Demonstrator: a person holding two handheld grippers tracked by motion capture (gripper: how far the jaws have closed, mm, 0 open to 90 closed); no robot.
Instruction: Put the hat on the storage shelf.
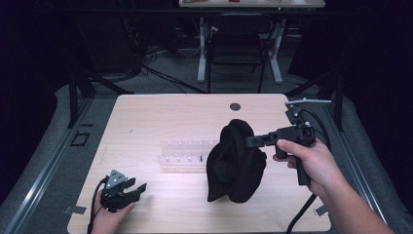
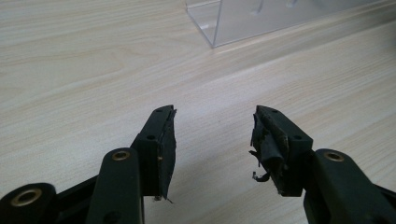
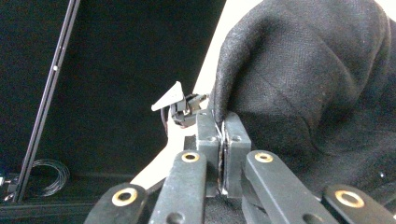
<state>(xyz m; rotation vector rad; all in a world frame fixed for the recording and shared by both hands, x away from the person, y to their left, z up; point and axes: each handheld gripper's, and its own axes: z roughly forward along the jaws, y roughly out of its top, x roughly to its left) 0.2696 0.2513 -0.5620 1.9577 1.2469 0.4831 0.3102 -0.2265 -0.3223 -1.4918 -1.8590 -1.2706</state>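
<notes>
The right gripper (image 1: 254, 141) has its jaws pinched tight on a crumpled black cloth garment (image 1: 235, 163), lifting it near the light wooden tabletop's (image 1: 160, 117) middle. Near the front left corner, the left gripper (image 1: 132, 187) rests with jaws spread wide, empty.

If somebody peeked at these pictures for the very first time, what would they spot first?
Probably the big black cloth hanging in the air over the middle of the pale wooden table, pinched by the right gripper. Next, the left gripper resting open near the table's front left corner, with nothing in it. Between them lies a clear plastic rack.
</notes>
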